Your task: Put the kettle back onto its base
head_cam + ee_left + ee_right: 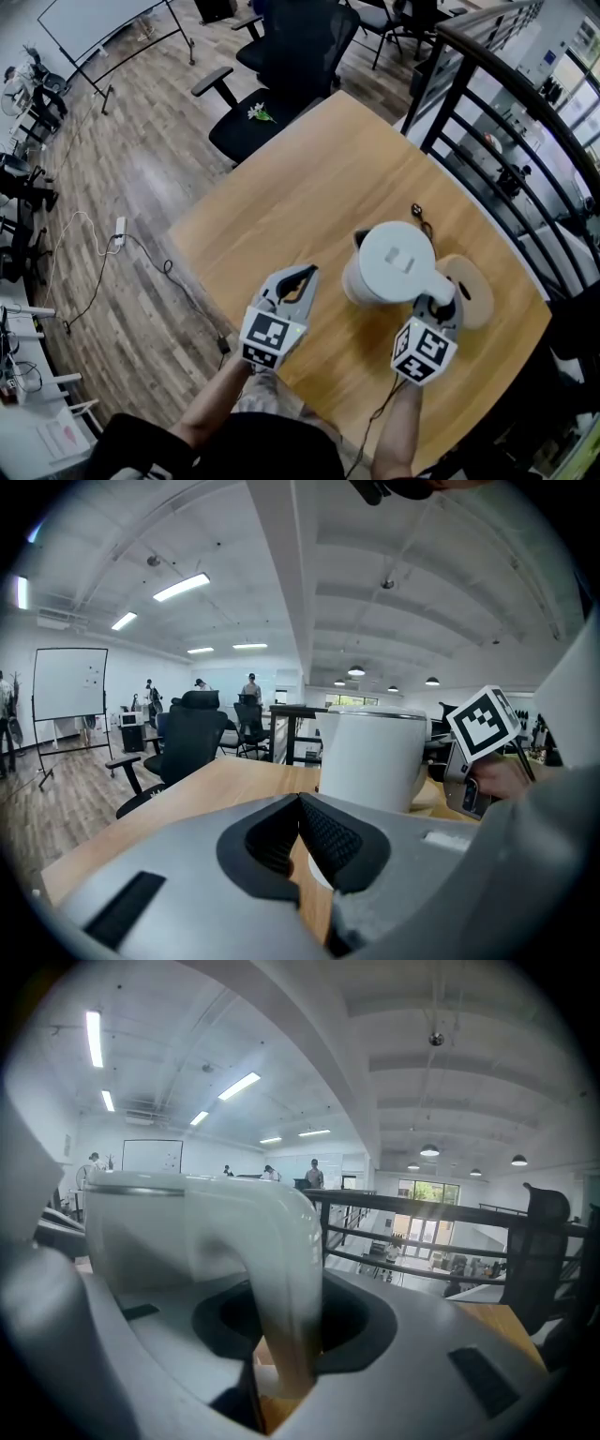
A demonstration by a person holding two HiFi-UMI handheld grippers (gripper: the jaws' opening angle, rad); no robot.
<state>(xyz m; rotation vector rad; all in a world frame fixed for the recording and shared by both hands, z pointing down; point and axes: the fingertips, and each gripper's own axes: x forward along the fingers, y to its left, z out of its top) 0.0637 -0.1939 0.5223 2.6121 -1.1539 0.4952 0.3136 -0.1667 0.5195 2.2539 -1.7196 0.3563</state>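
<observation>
A white kettle (394,263) with a flat lid is over the right part of the wooden table (281,206). My right gripper (439,307) is shut on its curved handle (281,1269), which fills the gap between the jaws. The round beige base (474,287) lies just right of the kettle, partly hidden behind it and the gripper. I cannot tell whether the kettle touches the table or the base. My left gripper (306,275) is to the left of the kettle, apart from it, shut with nothing between its pads (323,832). The left gripper view has the kettle (375,757) straight ahead.
A thin black cable (419,217) lies on the table behind the kettle. A black office chair (281,66) stands at the table's far edge. A dark railing (506,103) runs along the right side. A power strip (119,232) and cord lie on the floor at the left.
</observation>
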